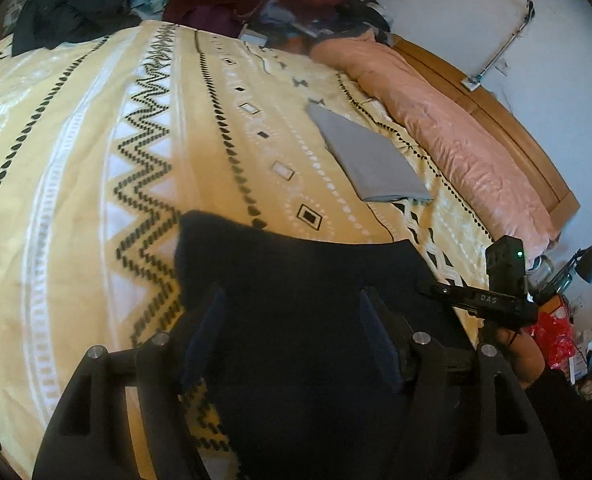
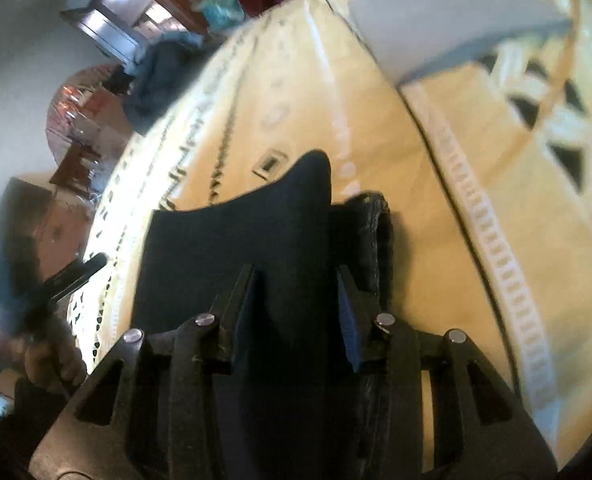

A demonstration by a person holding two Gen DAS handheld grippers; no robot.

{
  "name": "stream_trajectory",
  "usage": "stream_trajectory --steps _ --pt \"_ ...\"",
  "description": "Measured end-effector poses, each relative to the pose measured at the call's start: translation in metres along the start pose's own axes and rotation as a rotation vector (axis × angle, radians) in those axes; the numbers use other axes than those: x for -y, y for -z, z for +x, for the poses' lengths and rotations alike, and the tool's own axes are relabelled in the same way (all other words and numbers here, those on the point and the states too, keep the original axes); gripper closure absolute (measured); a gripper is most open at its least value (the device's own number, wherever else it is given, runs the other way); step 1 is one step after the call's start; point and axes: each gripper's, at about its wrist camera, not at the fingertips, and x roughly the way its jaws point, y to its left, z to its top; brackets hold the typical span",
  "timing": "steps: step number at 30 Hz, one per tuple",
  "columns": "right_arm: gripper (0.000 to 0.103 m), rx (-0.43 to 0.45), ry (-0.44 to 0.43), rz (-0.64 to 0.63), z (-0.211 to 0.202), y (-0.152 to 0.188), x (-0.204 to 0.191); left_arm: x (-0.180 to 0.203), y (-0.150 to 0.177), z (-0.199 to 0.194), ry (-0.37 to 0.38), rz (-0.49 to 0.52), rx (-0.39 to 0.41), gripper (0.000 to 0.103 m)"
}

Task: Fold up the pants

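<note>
Pants point(image 1: 296, 280) are lying folded on the patterned bedspread point(image 1: 76, 160); I am spreading both grippers' jaws open over them (pinch the near edge squarely).

The left tool point(image 1: 292, 332) was matte black, with dark blue pads point(image 1: 380, 344) inside its fingers and round silver screw heads along the linkage. The right tool point(image 2: 296, 312) matched it, its blue pad ribbed. Seen from the left wrist view, it bore white letters "DAS" and a green light; a bare hand point(image 1: 526, 354) emerged from a dark sleeve.
</note>
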Motion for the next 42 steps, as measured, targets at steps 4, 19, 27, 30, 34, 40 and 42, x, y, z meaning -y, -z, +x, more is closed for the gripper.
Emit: stream_trajectory --steps 4,19,27,30,34,40,42 --pt "0.09 0.068 -0.039 -0.017 -0.026 0.012 -0.009 0.001 0.003 0.003 0.005 0.02 -0.006 0.034" --pt "0.027 0.039 -0.041 0.046 -0.044 0.014 0.023 -0.042 0.039 0.029 0.075 -0.096 -0.149 0.034" --pt "0.041 -0.14 -0.197 0.159 0.008 0.02 0.04 -0.054 0.048 0.069 0.177 -0.165 -0.188 0.035" --pt "0.042 -0.148 -0.263 0.212 0.021 0.023 0.051 -0.051 0.048 0.079 0.195 -0.158 -0.174 0.036" --pt "0.052 -0.145 -0.294 0.227 0.024 0.022 0.055 -0.045 0.045 0.088 0.205 -0.166 -0.159 0.059" --pt "0.078 -0.069 -0.294 0.122 -0.01 0.025 0.015 -0.026 0.039 0.051 0.24 -0.094 -0.073 0.077" --pt "0.078 -0.035 -0.296 0.089 -0.024 0.024 -0.005 -0.023 0.033 0.03 0.261 -0.091 -0.04 0.077"
